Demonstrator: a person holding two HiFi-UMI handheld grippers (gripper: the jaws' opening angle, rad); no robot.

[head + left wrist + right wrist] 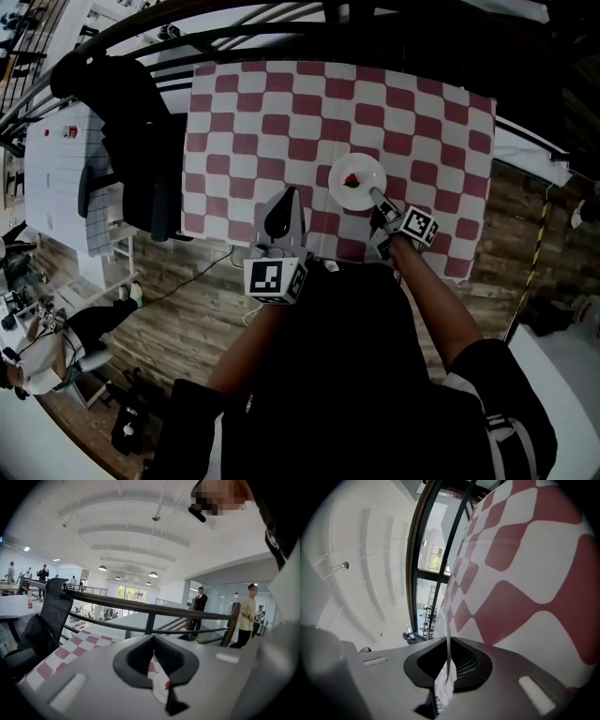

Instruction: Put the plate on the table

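Right tongs (pixel 378 199) clamped on rim of round white plate (pixel 366 167) over red-and-white chequered bench (pixel 253 112); left tongs (pixel 287 199) together, empty.

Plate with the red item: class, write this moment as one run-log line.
right gripper: shut on white plate rim | plate: over checked tablecloth, carries red item | left gripper: shut, empty

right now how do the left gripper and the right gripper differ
The right gripper is clamped on the near rim of the white plate; the left gripper holds nothing, jaws together. The right gripper is rolled onto its side, so its view shows the checked table upright; the left gripper is held level. Both point away from the person.
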